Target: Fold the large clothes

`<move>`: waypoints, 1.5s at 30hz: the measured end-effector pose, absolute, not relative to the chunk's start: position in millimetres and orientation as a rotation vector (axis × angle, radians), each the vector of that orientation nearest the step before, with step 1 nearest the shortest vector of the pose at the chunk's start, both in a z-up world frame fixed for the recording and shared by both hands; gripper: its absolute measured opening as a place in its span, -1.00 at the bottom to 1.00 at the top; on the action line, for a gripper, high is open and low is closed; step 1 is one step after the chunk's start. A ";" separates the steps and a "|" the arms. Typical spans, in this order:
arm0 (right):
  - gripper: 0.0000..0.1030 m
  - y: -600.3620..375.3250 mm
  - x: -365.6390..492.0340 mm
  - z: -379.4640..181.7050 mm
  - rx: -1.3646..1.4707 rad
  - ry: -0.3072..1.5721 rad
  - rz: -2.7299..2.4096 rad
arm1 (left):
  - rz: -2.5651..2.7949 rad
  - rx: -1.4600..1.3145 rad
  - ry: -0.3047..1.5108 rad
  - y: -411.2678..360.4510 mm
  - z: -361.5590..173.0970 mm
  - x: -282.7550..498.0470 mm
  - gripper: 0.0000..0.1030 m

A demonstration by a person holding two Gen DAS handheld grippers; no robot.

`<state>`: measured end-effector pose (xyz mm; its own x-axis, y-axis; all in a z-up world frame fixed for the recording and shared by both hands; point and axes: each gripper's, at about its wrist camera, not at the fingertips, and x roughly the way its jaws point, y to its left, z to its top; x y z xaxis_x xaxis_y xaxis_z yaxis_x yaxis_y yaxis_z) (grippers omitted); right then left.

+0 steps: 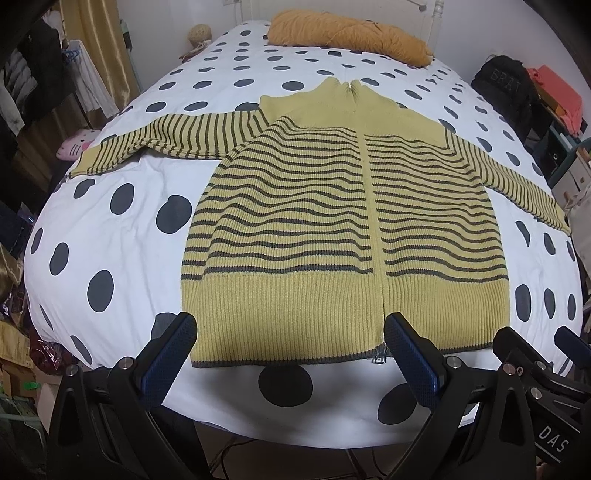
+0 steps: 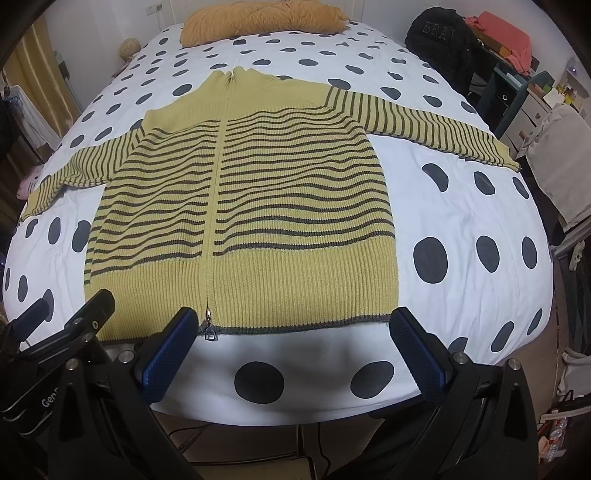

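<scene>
Cardigan (image 1: 343, 221), yellow knit with dark stripes and zipped shut, lies flat across the middle of both frames on the polka-dot bed (image 1: 110, 229), sleeves spread toward the left and right edges, hem toward the bottom. Left gripper (image 1: 290, 354) and right gripper (image 2: 291, 350) hover at the bottom centre just short of the hem, fingers spread wide, holding nothing. An orange pillow (image 1: 347, 35) rests at top centre.

A mustard-yellow cardigan (image 1: 343, 236) with dark stripes lies on a white bedcover (image 1: 122, 236) with dark-grey dots.
</scene>
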<state>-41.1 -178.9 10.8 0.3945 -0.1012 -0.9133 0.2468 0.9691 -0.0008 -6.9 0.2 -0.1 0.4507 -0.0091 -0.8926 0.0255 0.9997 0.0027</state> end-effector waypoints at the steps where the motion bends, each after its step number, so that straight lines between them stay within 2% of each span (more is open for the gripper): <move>1: 1.00 -179.0 -41.3 10.9 0.142 1.144 -0.222 | -0.021 0.015 1.104 0.4 -0.5 -6.7 0.96; 45: 1.00 -178.1 -38.2 5.4 0.126 1.161 -0.225 | -0.004 0.000 1.140 1.7 -8.1 -1.0 0.96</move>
